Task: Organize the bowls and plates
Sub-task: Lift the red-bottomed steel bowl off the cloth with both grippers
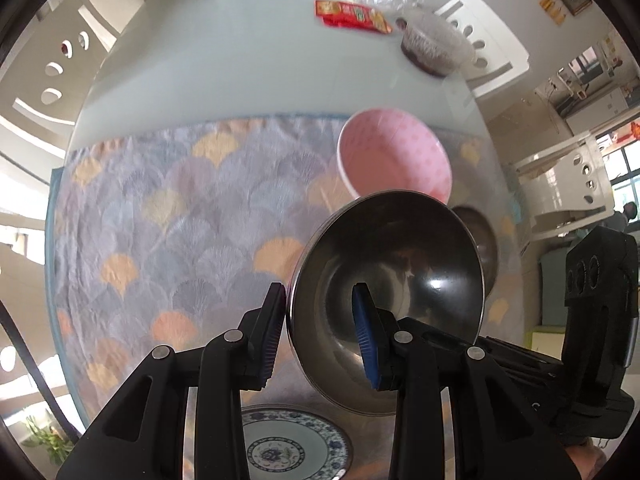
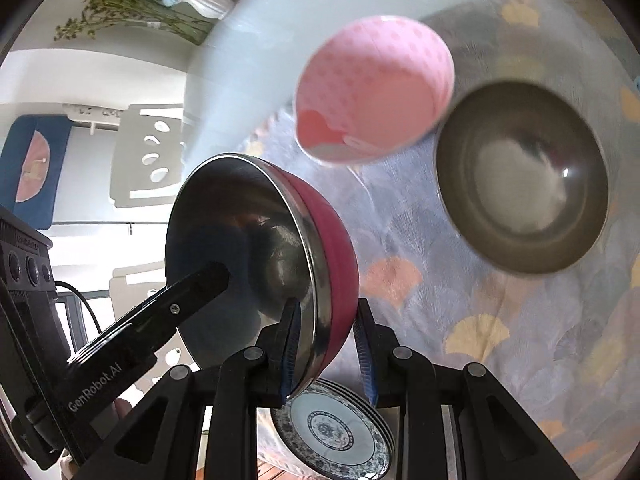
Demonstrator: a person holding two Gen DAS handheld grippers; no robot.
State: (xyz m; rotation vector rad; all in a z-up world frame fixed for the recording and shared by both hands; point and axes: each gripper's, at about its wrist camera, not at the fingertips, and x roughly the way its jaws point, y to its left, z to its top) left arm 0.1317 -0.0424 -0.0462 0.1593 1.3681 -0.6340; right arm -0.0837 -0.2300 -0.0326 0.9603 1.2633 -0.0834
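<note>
Bowls, three counted: one pink dotted ceramic bowl (image 1: 396, 156) and one bare steel bowl (image 2: 520, 176) on the scallop-patterned cloth (image 1: 168, 220) over the pale table (image 1: 240, 60); one steel bowl with red outer shell (image 2: 280, 248) held tilted above the cloth. Left hand-held gripper (image 1: 320, 332) and right hand-held gripper (image 2: 328, 344) are both clamped on its rim. Blue-and-white patterned plates (image 2: 340, 436), stacked below; count unclear. Writing: "GenRobot.AI" on the left device.
</note>
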